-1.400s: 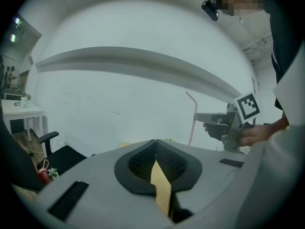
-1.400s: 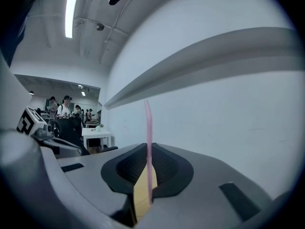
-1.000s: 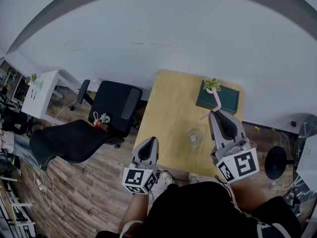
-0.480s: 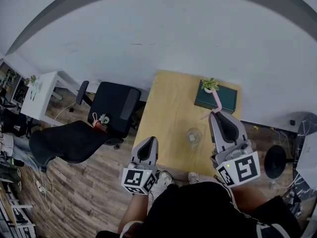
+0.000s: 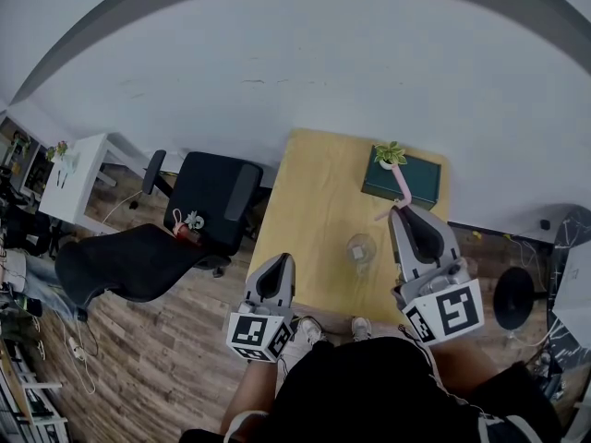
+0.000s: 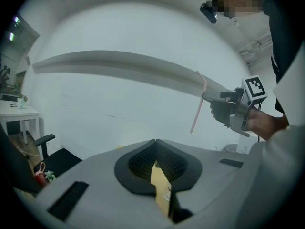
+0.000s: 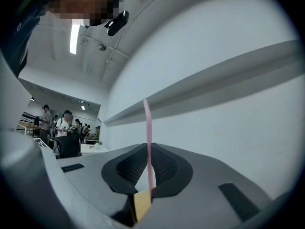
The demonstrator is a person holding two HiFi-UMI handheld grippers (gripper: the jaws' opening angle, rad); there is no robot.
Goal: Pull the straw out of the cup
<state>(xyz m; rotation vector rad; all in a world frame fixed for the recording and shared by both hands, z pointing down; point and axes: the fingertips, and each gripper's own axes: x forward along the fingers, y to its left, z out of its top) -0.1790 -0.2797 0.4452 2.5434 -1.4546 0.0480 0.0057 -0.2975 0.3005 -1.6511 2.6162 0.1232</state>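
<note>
Little has moved since the earlier frame: in the head view the table (image 5: 309,187), the cup (image 5: 360,249) and the green box (image 5: 417,183) slide a touch toward 11 o'clock, while both tools sit almost where they were. I see the right gripper (image 5: 403,209) pinching the straw (image 5: 404,188) as before, and its jaws are pressed onto it with no gap on either side. In the right gripper view the straw (image 7: 147,128) runs straight up toward 12 o'clock between the dark pads, a thin pale pink tube. From the left gripper view the straw (image 6: 197,106) has a short bent piece at its top end, and its long leg hangs toward 7 o'clock below the right gripper (image 6: 208,97) with its lower end free in the air. It is out of the cup, which stands clear and empty-looking on the table at about 8 o'clock from the right gripper's tips. In the head view the upper part of the straw lies across the green box and the small plant (image 5: 391,154) on it. I read the left gripper (image 5: 282,259) as pressed together on nothing, held at about 9 o'clock from the cup, near the table's edge.
</note>
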